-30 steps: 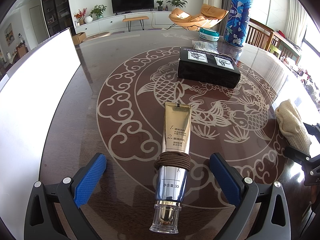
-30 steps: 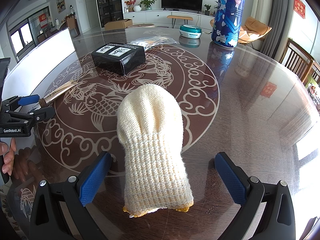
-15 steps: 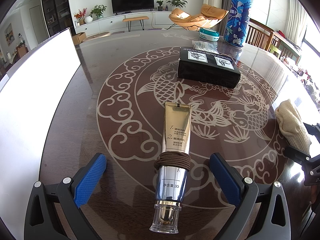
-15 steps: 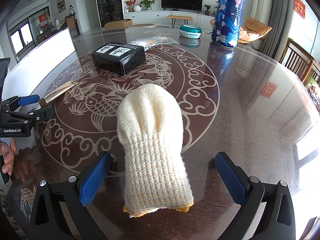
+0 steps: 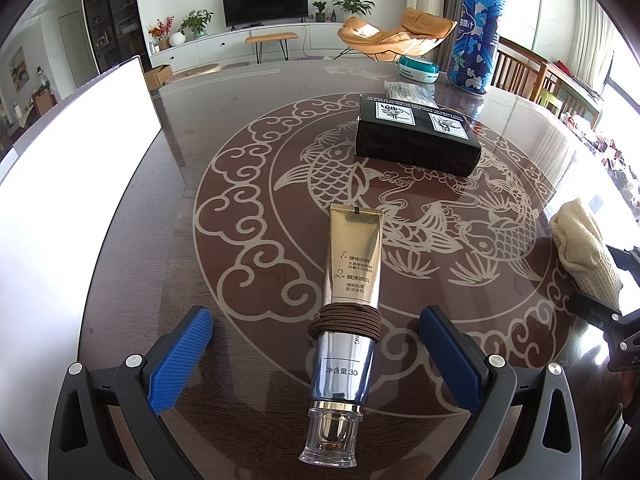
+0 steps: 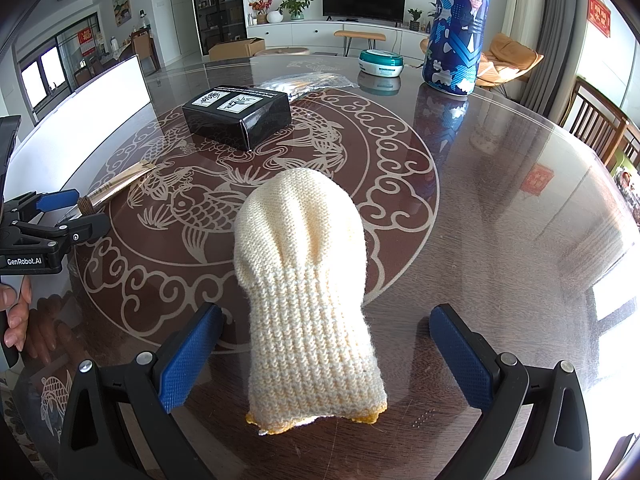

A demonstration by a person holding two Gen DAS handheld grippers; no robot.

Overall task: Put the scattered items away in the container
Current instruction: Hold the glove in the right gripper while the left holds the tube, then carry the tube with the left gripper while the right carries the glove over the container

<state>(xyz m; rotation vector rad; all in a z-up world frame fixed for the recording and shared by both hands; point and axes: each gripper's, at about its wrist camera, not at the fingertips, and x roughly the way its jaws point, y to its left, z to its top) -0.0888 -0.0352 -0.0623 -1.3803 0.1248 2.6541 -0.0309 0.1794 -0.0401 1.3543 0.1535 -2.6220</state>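
Note:
A gold and silver cosmetic tube [image 5: 350,288] with a brown hair tie [image 5: 345,321] wound round it lies on the table. My left gripper [image 5: 316,360] is open, its blue pads either side of the tube's cap end without touching it. A cream knitted glove [image 6: 306,292] lies on the table. My right gripper [image 6: 326,356] is open around its cuff, apart from it. The glove also shows in the left wrist view [image 5: 584,256], and the tube in the right wrist view [image 6: 120,186]. The white container [image 5: 68,184] stands at the left.
A black box [image 5: 416,140] lies on the fish-patterned table [image 5: 248,184], with a clear plastic packet [image 5: 408,90] behind it. A teal round tin [image 5: 418,68] and a tall blue canister [image 5: 478,28] stand at the far edge. Wooden chairs stand at the right.

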